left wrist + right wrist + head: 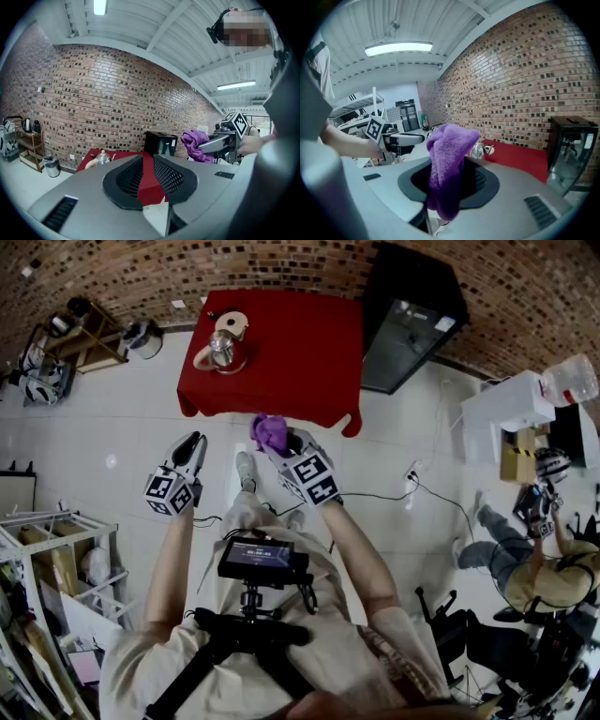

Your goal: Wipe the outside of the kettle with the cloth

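A steel kettle (pixel 223 349) stands on a pale base at the left end of the red-clothed table (pixel 300 362), far ahead of both grippers. My right gripper (pixel 281 442) is shut on a purple cloth (pixel 270 431), held up over the white floor short of the table. In the right gripper view the cloth (pixel 447 159) hangs bunched between the jaws, with the kettle (pixel 478 151) small behind it. My left gripper (pixel 194 442) is shut and holds nothing, level with the right one and to its left. In the left gripper view the kettle (pixel 102 158) shows far off on the table.
A black cabinet (pixel 408 320) stands at the table's right end. A wooden shelf (pixel 84 338) and a steel bin (pixel 142 337) are by the brick wall at left. A white rack (pixel 56 549) is at near left. White furniture (pixel 511 413) and a seated person (pixel 544 568) are at right.
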`<state>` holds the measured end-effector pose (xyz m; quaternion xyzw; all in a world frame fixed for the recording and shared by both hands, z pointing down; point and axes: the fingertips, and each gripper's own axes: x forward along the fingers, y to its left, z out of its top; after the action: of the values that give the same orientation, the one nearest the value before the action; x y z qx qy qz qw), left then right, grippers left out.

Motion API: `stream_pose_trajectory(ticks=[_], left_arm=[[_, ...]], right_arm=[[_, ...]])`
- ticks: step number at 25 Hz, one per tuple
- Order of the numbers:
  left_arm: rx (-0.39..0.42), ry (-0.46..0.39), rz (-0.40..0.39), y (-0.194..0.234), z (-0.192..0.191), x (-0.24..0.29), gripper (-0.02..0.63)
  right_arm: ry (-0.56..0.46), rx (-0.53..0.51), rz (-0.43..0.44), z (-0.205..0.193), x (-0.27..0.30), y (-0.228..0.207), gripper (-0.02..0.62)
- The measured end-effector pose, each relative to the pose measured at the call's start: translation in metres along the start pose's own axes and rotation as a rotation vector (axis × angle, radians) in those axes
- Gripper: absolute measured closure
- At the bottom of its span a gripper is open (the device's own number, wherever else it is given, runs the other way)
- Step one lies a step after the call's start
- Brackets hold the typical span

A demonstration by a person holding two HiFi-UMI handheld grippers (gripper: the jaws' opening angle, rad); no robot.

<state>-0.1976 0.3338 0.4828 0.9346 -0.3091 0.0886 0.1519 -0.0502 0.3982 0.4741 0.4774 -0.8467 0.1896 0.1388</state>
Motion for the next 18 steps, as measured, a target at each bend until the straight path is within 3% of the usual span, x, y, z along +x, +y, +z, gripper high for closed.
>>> stream_pose_trajectory(ticks=[10, 15, 18], left_arm=[[-0.002, 0.095, -0.045, 0.1, -0.011, 0.087, 0.525], [0.02, 0.232, -0.056, 0.168, -0.033, 0.141, 0.489], [0.001, 0.301, -0.07, 0.21, -0.05, 0.174, 0.435]], right_arm=[[0.029, 0.057, -0.046, 0.018, 0.073, -0.061, 0.459], [0.044, 0.108, -0.057, 0.025, 0.135, -0.086, 0.459], [0.081, 0.141, -0.066, 0.023, 0.169, -0.098, 0.459]])
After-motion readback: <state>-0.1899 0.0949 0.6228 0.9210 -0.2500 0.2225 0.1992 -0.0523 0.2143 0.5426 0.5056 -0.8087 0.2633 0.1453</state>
